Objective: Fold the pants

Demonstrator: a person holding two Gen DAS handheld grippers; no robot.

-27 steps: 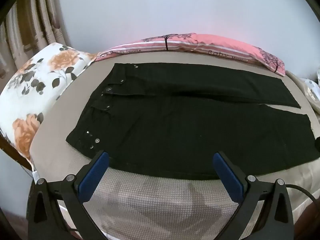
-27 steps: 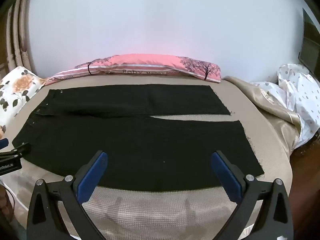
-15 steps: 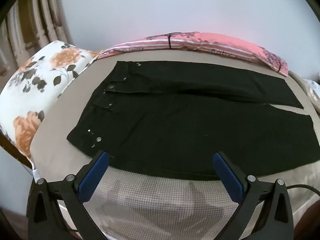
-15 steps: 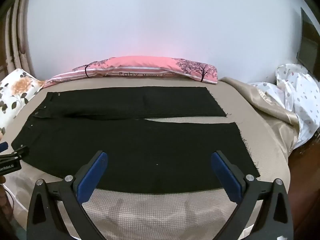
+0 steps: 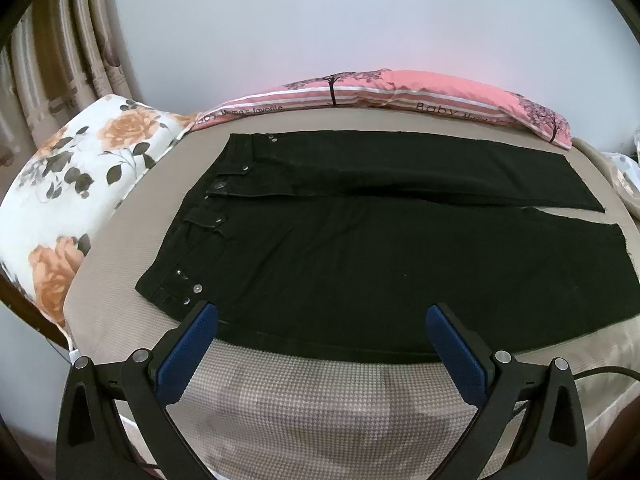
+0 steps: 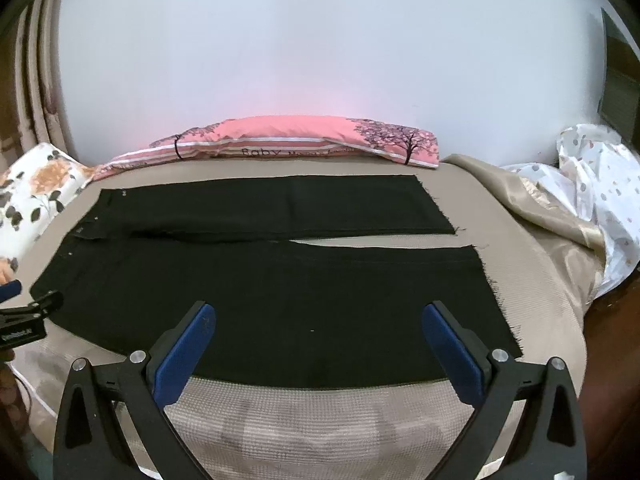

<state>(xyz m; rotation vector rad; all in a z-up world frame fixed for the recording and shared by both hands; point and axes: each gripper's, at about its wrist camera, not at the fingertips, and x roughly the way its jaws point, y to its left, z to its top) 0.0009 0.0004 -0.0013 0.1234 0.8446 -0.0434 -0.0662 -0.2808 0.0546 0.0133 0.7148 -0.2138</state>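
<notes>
black pants lie flat on the bed, long axis crosswise; left claw by the waistband, right claw by the hems; both spread, empty.

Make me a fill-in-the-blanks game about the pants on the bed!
1. The pants lying flat on the bed are ____ in colour.
2. The long pillow by the wall, with trees printed on it, is ____.
3. The pillow with orange roses lies beside the ____ end of the pants.
4. The left gripper and right gripper both have fingers that stand ____, holding nothing.

Missing words: black; pink; waist; open
</notes>
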